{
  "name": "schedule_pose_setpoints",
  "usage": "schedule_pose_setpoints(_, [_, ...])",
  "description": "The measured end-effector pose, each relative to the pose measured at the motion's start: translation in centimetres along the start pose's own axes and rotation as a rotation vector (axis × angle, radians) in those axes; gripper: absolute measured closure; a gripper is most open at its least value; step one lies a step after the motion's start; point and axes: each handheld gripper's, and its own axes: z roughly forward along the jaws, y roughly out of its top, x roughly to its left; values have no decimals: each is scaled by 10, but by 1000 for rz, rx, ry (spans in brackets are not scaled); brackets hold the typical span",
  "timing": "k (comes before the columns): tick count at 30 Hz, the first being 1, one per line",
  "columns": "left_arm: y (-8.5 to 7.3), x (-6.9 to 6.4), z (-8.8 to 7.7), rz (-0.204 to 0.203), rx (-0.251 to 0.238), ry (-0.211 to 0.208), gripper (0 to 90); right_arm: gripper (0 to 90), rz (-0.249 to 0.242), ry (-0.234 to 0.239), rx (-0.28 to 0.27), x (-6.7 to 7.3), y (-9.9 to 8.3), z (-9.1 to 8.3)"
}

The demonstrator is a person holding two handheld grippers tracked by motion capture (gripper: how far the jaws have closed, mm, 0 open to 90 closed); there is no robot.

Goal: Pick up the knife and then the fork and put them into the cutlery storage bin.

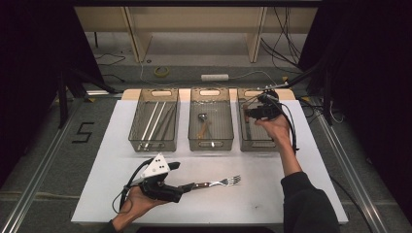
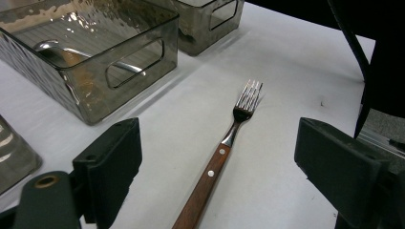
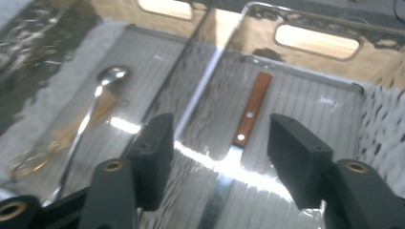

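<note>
A fork [image 1: 219,183] with a brown wooden handle lies on the white table, tines to the right. My left gripper [image 1: 186,187] rests low at its handle end. In the left gripper view the jaws [image 2: 217,148] stand wide open, with the fork [image 2: 224,148] handle flat on the table between them and untouched. My right gripper [image 1: 249,115] hovers over the right bin [image 1: 257,144]. Its jaws [image 3: 219,152] are open above a wooden-handled knife [image 3: 250,112] lying on the bin floor.
Three smoky clear bins stand in a row at the back of the table. The left bin [image 1: 133,136] holds long pale sticks. A spoon [image 1: 202,117] lies in the middle bin [image 1: 211,144]. The person's right sleeve [image 1: 306,204] lies over the table's near right.
</note>
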Motion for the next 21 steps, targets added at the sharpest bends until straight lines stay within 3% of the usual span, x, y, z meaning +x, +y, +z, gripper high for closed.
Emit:
schedule_pose_setpoints(11, [1,3,3,-7,42,1,158,368,-90,128,-83,21,-23,-41])
schedule_pose_setpoints(21, [2,5,8,-10,114,-8,161,342,-131,193,-135,35,-57,-62])
